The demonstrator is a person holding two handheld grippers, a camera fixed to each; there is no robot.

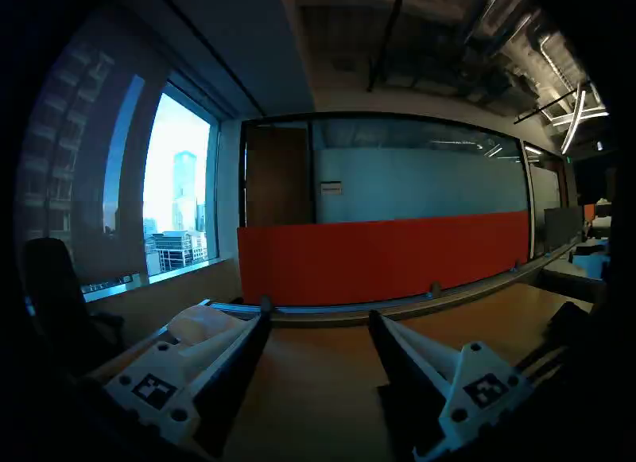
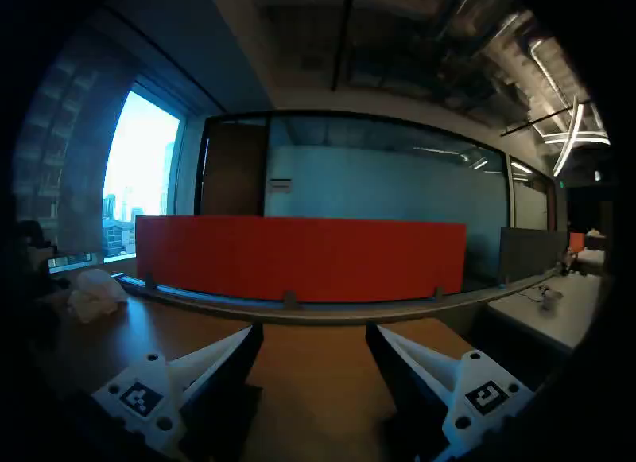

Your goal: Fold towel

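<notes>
Readiness seems to explain the pose: left claw (image 1: 319, 312) and right claw (image 2: 313, 328) hang level over the brown wooden surface (image 2: 318, 382), each spread apart and gripping nothing. The crumpled whitish towel (image 2: 95, 293) lies unfolded at the surface's left side, just past the left claw. A long red partition panel (image 2: 302, 259) bounds the far edge. A black chair (image 1: 48, 295) stands by the bright window (image 1: 179, 199).
</notes>
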